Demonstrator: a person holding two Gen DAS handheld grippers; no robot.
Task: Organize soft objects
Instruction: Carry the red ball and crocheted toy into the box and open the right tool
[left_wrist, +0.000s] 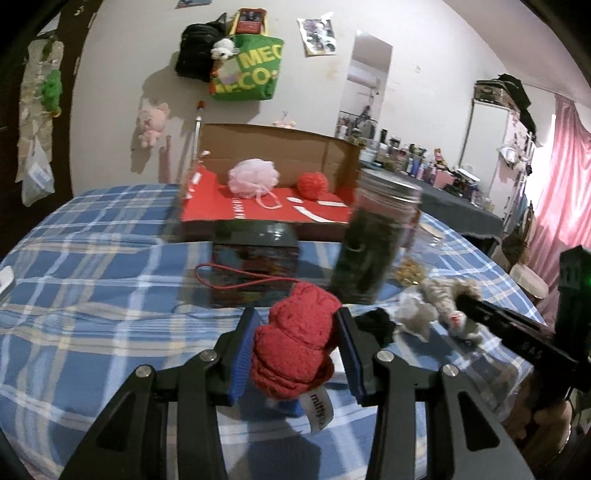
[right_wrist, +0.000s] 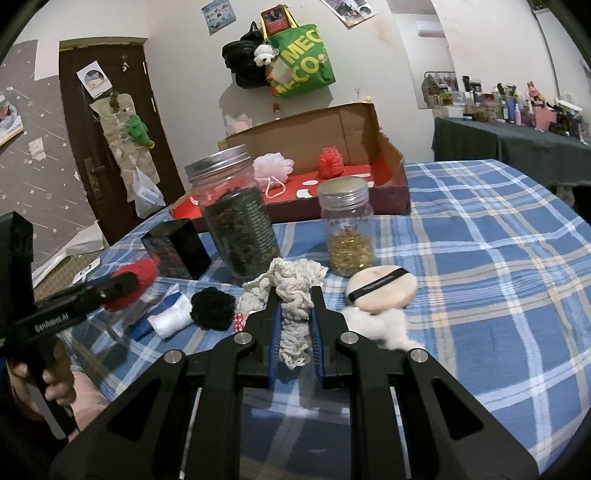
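Observation:
My left gripper (left_wrist: 297, 317) is shut on a red knitted plush (left_wrist: 293, 339) with a white label and a red cord, held over the plaid cloth. In the right wrist view that red plush (right_wrist: 138, 277) shows at the left gripper's tip. My right gripper (right_wrist: 294, 291) is shut on a cream crocheted piece (right_wrist: 291, 295). The open cardboard box (left_wrist: 266, 218) with a red floor stands behind, holding a pink mesh pouf (left_wrist: 251, 177) and a red knitted ball (left_wrist: 313, 185). On the cloth lie a black crocheted flower (right_wrist: 213, 308), a beige powder puff (right_wrist: 382, 286), a white cotton tuft (right_wrist: 388, 325) and a folded blue-white cloth (right_wrist: 166, 317).
A tall jar of dark leaves (right_wrist: 238, 221), a smaller jar of gold bits (right_wrist: 347, 229) and a dark tin box (right_wrist: 177, 247) stand between me and the cardboard box. The blue plaid table (right_wrist: 480, 258) has bare cloth to the right. A person's hand (right_wrist: 55, 384) grips the left tool.

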